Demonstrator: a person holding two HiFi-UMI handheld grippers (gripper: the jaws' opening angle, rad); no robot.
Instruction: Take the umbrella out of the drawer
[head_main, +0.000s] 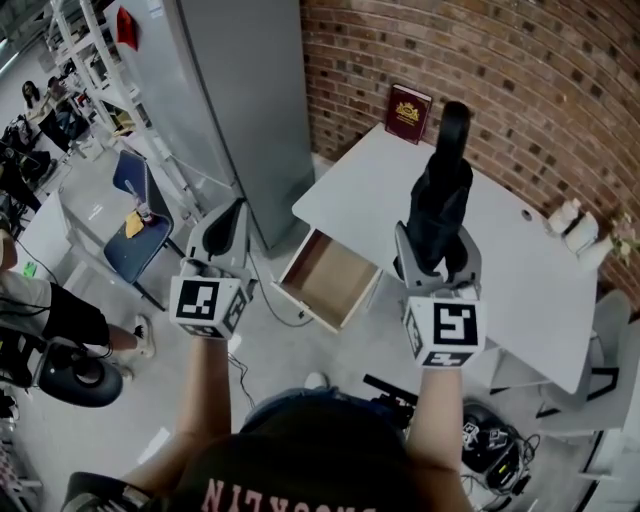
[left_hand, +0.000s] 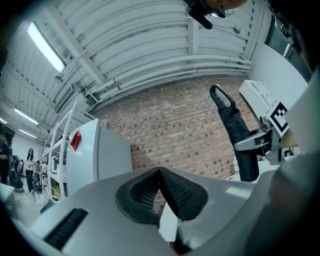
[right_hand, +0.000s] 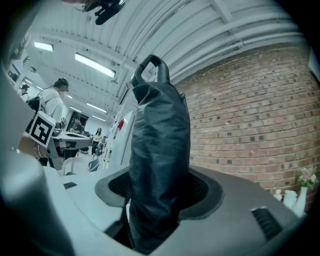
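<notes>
Two grippers up in front of the person. R gripper (head_main: 437, 246) is clamped on the black folded umbrella (head_main: 441, 190), which stands upright w/ its loop handle (head_main: 455, 118) on top. It's out of the drawer (head_main: 326, 281) and held over the white table (head_main: 530, 275), near the front edge. R gripper view: both pads press the umbrella (right_hand: 160, 145) fabric, loop handle (right_hand: 150, 67) at top. L gripper (head_main: 233, 214) has jaws together w/ nothing between them; in its own view the ribbed pads (left_hand: 172, 192) meet at the tips. It sits off the table's left corner, over floor.

Edges/room: drawer is pulled out and juts from the table's front-left side into the floor gap between the grippers. Grey cabinet (head_main: 250, 100) stands just left of the table corner, brick wall (head_main: 500, 60) along the back. A red book (head_main: 408, 113) leans at the wall, well apart from the umbrella. Blue chair (head_main: 133, 215) further left.

Hidden/unclear: the umbrella's lower end is behind the R gripper in head view and cut off by the jaws in R gripper view. Small white items (head_main: 575, 228) at the table's right edge are too blurred to tell. Drawer front is partly cut by the table edge. L gripper view catches the umbrella (left_hand: 235, 132) and R gripper (left_hand: 260, 141) at the right edge only.
</notes>
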